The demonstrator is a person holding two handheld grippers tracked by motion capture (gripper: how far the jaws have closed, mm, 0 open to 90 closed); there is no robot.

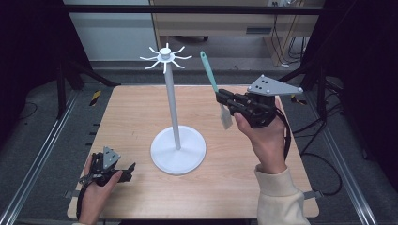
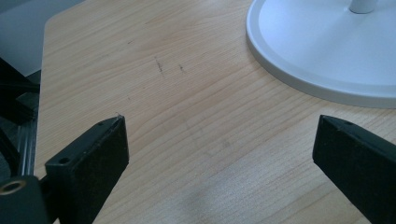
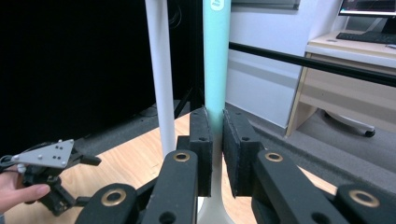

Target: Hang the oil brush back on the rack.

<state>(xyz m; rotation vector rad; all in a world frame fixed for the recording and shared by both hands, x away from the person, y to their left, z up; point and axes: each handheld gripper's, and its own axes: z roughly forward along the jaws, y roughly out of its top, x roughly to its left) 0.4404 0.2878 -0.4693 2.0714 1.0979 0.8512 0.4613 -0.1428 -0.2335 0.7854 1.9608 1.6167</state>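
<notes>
A spatula with a teal handle (image 1: 207, 70) and a pale blade (image 1: 226, 117) is held up in the air, handle tip upward, right of a white hook stand (image 1: 172, 103). My right gripper (image 1: 219, 97) is shut on the handle's lower part. In the right gripper view both pads (image 3: 201, 140) press the teal handle (image 3: 217, 60), with the stand's pole (image 3: 160, 74) just behind to the left. My left gripper (image 1: 130, 171) rests on the table at the near left, open, left of the stand's round base (image 1: 178, 151). Its jaws (image 2: 219, 140) stand wide apart over bare wood.
The stand carries a crown of several white hooks (image 1: 166, 56) at its top. Its base (image 2: 327, 51) lies close ahead of the left gripper. The wooden table (image 1: 234, 178) sits in a dark metal frame, with a desk and cables beyond the far edge.
</notes>
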